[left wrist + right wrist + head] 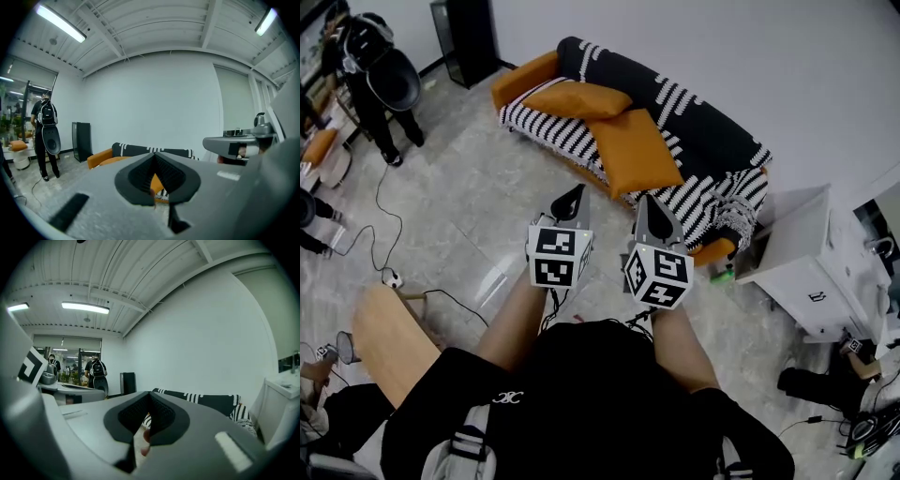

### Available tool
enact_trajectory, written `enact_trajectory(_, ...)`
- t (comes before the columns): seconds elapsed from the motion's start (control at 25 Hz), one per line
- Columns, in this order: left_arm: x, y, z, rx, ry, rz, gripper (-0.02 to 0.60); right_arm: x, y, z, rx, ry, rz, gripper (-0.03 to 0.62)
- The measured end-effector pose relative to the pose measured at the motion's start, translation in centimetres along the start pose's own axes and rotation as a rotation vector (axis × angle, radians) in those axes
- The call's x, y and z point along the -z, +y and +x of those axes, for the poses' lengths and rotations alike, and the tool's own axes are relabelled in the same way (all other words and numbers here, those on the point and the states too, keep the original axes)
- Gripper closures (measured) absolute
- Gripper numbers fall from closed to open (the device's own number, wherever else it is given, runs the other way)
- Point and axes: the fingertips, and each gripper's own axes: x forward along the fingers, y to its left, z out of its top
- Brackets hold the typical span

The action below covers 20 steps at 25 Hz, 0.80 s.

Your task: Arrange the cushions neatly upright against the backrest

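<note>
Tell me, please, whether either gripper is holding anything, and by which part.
Nothing is held: the left gripper and right gripper are both shut and empty, short of the sofa.

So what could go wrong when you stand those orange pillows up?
The nearer orange cushion lies flat by the seat's front edge; a push could slide it onto the floor. The striped cover looks loose and bunched at the right end of the sofa, so lifting a cushion might drag it. Both the left gripper and right gripper are shut; unopened, they'd only shove.
</note>
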Motion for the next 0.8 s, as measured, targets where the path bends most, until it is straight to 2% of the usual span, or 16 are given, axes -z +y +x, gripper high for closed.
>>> enact_trajectory(0.48,2.5,4.2,0.9,0.01,0.046,-0.056,0.574,1.5,3.1,3.4,-0.017,0.042,-0.014,0.586)
enact_trajectory(0.8,3.1,5.6,3.9,-0.01,0.06,-0.04,0.574,2.2,2.5,6.8,-0.045,0.04,-0.006,0.586)
